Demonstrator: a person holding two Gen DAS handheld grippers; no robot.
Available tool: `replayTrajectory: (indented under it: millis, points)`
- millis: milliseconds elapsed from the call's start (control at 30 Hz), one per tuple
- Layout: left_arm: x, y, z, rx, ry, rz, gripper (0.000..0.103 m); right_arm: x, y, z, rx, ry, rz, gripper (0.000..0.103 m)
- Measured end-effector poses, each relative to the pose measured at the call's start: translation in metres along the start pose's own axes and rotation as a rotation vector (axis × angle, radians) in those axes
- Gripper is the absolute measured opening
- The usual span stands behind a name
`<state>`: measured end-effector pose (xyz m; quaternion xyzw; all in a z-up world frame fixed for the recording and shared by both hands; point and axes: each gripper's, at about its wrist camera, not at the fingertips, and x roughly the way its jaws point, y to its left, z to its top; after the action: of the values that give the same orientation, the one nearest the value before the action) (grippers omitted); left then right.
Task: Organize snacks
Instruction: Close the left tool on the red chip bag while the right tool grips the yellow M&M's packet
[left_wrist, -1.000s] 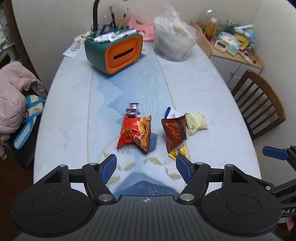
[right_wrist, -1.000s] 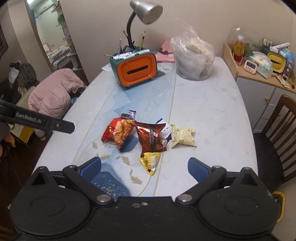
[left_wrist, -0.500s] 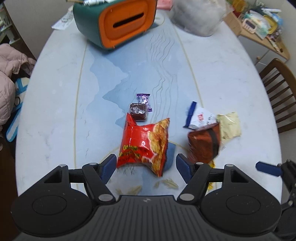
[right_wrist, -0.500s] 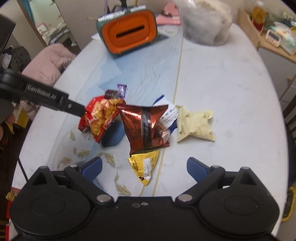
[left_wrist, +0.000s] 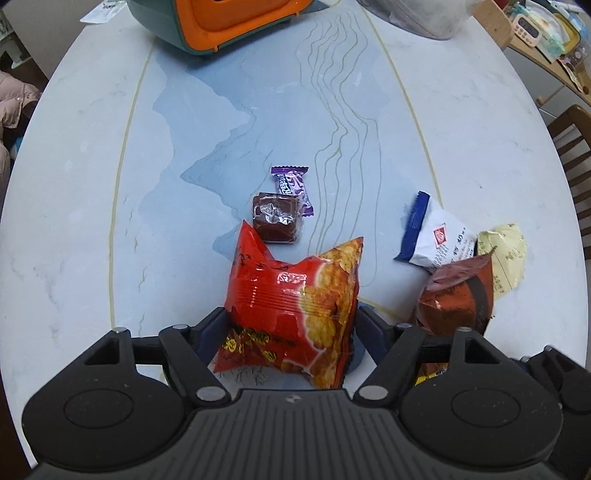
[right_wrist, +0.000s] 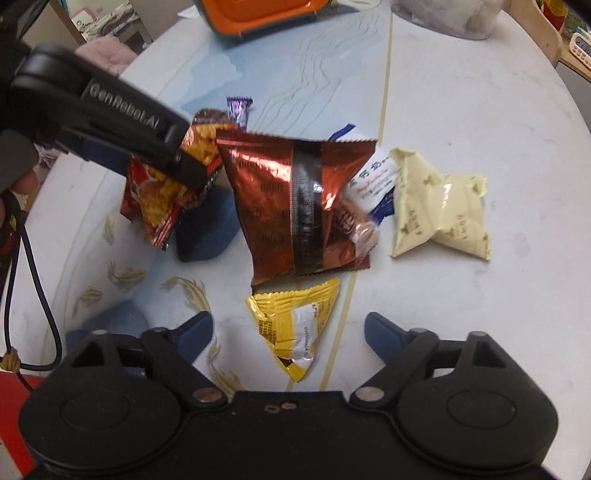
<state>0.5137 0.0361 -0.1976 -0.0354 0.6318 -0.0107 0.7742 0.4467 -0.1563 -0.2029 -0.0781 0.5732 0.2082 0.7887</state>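
Observation:
A red chip bag (left_wrist: 295, 306) lies between the fingers of my left gripper (left_wrist: 291, 325), which is open around it; whether the pads touch it I cannot tell. It also shows in the right wrist view (right_wrist: 162, 188) under the left gripper's arm. Beyond it lie a brown wrapped cake (left_wrist: 276, 218) and a purple candy (left_wrist: 292, 184). A brown foil bag (right_wrist: 295, 206), a white-blue packet (left_wrist: 436, 236) and a cream packet (right_wrist: 439, 210) lie to the right. My right gripper (right_wrist: 288, 328) is open, with a small yellow packet (right_wrist: 295, 325) between its fingers.
An orange and green organizer box (left_wrist: 236, 18) stands at the far side of the oval marble table (left_wrist: 74, 184). A clear plastic bag (left_wrist: 417, 14) sits beside it. A wooden chair (left_wrist: 576, 147) and a cluttered side shelf (left_wrist: 546, 33) are at the right.
Both grippers have moved forward and down toward the snacks. The left gripper now straddles the red bag; the right gripper now straddles the yellow packet.

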Motion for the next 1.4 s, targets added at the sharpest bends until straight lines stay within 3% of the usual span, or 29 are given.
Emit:
replayTrajectory:
  millis: [167, 233, 433, 533, 833, 1400]
  points:
    - [0.003, -0.003, -0.003, 0.009, -0.019, 0.019, 0.075, 0.006, 0.012, -0.001, -0.048, -0.016, -0.052, 0.074]
    - [0.003, -0.004, -0.004, 0.018, -0.029, 0.035, 0.075, 0.006, 0.016, -0.003, -0.07, -0.023, -0.084, 0.063]
    - [-0.001, -0.004, -0.009, 0.006, -0.055, 0.046, 0.061, 0.003, 0.022, -0.008, -0.091, -0.03, -0.112, 0.04]
    - [-0.003, -0.001, -0.012, -0.013, -0.063, 0.046, 0.057, -0.001, 0.018, -0.011, -0.068, -0.037, -0.107, 0.036]
    - [-0.02, 0.016, -0.025, -0.075, -0.071, 0.006, 0.056, -0.028, 0.005, -0.017, -0.001, -0.068, -0.055, 0.034]
    - [-0.124, 0.027, -0.076, -0.069, -0.178, -0.061, 0.056, -0.123, 0.032, -0.041, 0.022, -0.194, 0.003, 0.034]
